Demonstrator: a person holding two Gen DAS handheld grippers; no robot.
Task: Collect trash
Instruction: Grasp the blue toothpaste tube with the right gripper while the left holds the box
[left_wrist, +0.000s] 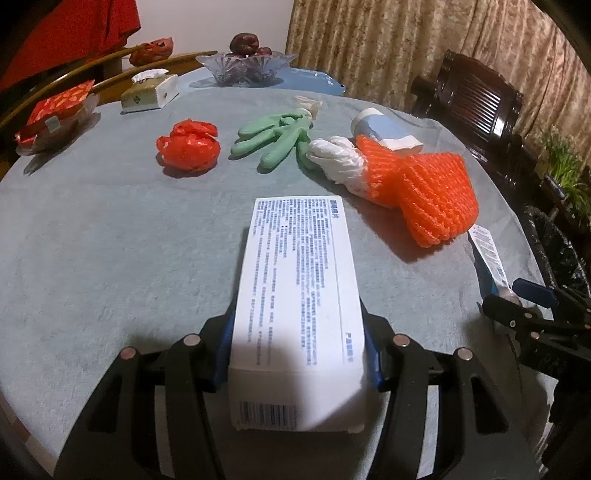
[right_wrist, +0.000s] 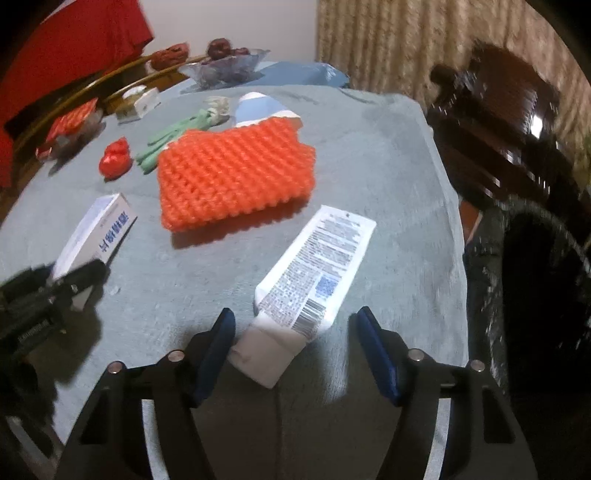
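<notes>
- While the left gripper (left_wrist: 299, 354) pinches the white box (left_wrist: 297, 295) across its 2 long sides, the box sticks out forward above the table (left_wrist: 110, 258), nearer the camera than the orange foam net (left_wrist: 432, 192). It looks like light, hollow card, so a firm squeeze could dent it.
- Right gripper (right_wrist: 295, 350) has its jaws spread around the cap end of the white tube (right_wrist: 314, 273), which lies flat on the table on the near side of the orange foam net (right_wrist: 236, 177); the pads do not press on it.
- Judging by its look, the tube is light, smooth plastic with a soft, flattened body that may slip or buckle.
- Stiff cap or shoulder seems the safest place to take hold.
- Beyond the orange foam net lie a green glove (left_wrist: 277, 136) and a red bag (left_wrist: 188, 146), both soft and crushable.
</notes>
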